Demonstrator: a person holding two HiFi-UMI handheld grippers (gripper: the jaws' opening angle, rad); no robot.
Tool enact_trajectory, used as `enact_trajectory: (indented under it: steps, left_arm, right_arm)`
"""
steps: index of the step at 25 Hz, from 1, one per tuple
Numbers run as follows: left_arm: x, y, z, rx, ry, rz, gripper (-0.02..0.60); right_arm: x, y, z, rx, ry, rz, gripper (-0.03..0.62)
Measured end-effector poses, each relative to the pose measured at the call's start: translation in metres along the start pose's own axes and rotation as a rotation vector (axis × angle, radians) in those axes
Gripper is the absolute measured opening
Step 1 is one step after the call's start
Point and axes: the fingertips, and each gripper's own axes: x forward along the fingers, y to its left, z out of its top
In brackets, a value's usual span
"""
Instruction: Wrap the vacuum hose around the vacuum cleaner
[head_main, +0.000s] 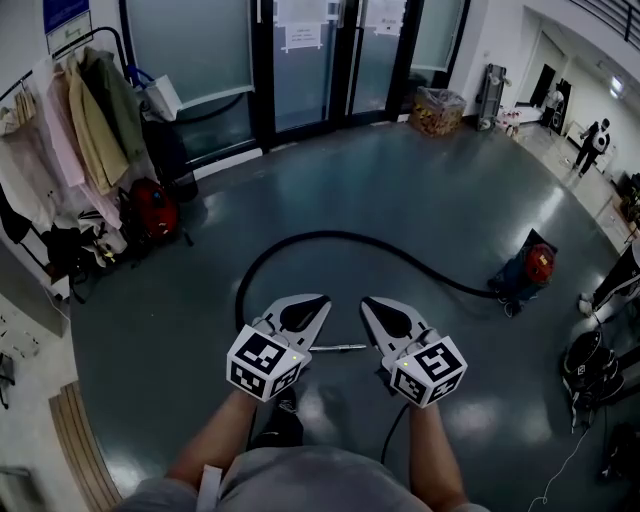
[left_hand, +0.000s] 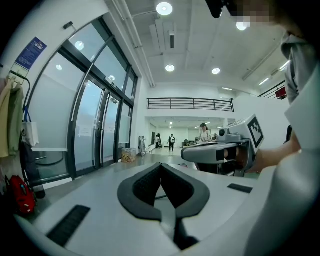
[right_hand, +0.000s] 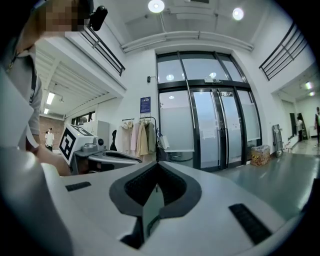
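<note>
The vacuum cleaner (head_main: 528, 268), red and blue, stands on the grey floor at the right. Its black hose (head_main: 330, 236) runs from it in a wide arc to the left, then curls down toward me. A metal wand (head_main: 338, 348) lies on the floor between my two grippers. My left gripper (head_main: 324, 298) and right gripper (head_main: 365, 301) are held side by side in front of me, well above the floor. Both are shut with nothing between the jaws, as the left gripper (left_hand: 161, 165) and right gripper (right_hand: 156, 165) show in their own views. Neither touches the hose.
A coat rack (head_main: 75, 120) with jackets and a red bag (head_main: 153, 210) stand at the left. Glass doors (head_main: 300, 70) close the far side, with a filled box (head_main: 437, 108) beside them. People (head_main: 597, 142) stand at the right, near black gear (head_main: 585, 362). A thin cable (head_main: 395, 428) runs by my feet.
</note>
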Motion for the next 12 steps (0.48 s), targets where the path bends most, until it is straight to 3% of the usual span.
enact_trajectory:
  steps: [12]
  left_arm:
    - [0.044,0.148,-0.013,-0.04,0.037,-0.05,0.008]
  right_arm:
    - [0.138,-0.05,-0.004,0.029,0.079,-0.059,0.005]
